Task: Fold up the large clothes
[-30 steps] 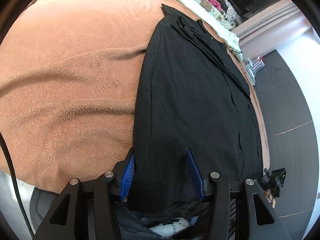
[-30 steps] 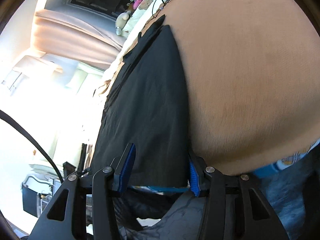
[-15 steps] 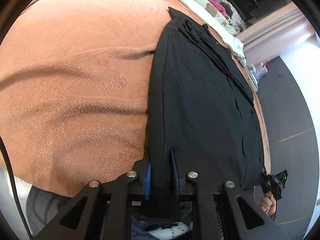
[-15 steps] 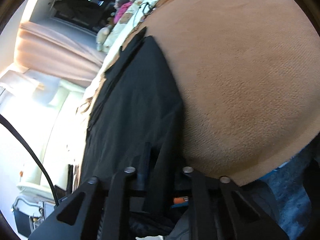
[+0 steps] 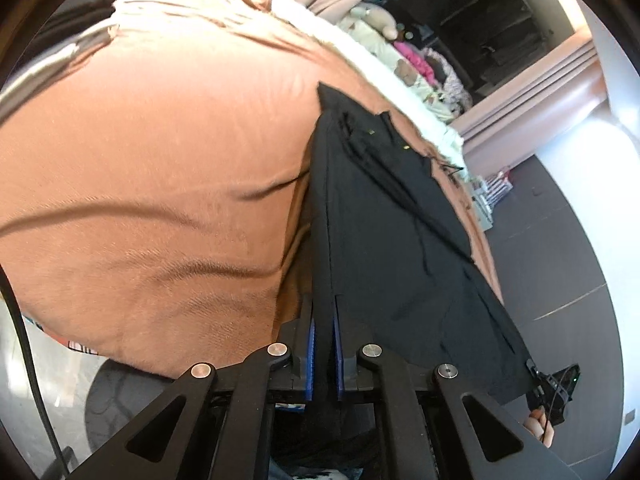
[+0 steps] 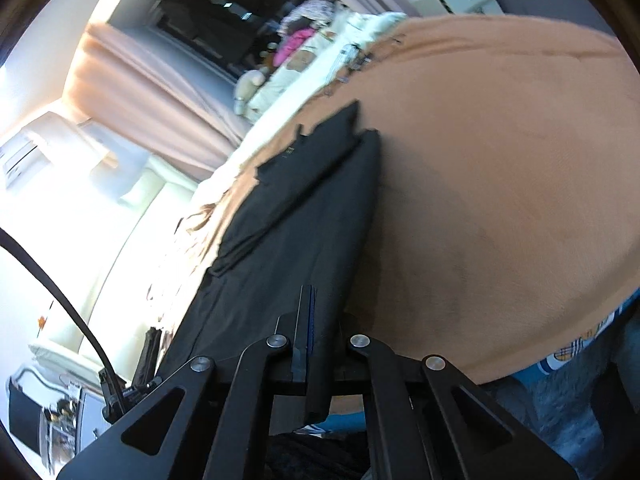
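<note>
A long black garment point(image 5: 384, 216) lies lengthwise on an orange-brown blanket point(image 5: 160, 168), its far end near the pillows. My left gripper point(image 5: 323, 332) is shut on its near left corner, blue pads pinching the cloth. In the right wrist view the same black garment point(image 6: 296, 224) runs away from me, and my right gripper point(image 6: 320, 320) is shut on its near right corner. Both near corners are lifted off the blanket point(image 6: 500, 184). The right gripper's tip also shows in the left wrist view point(image 5: 554, 392) at the garment's hem.
Cream pillows, soft toys and pink clothes point(image 5: 404, 60) lie along the far side of the bed. Pink curtains point(image 6: 160, 92) hang beyond. Dark floor point(image 5: 560, 248) lies to the right of the bed. A cable point(image 6: 60, 288) hangs at the left.
Both grippers went from open around the garment's near edge to shut on it. Both have since lifted, raising the near hem off the blanket.
</note>
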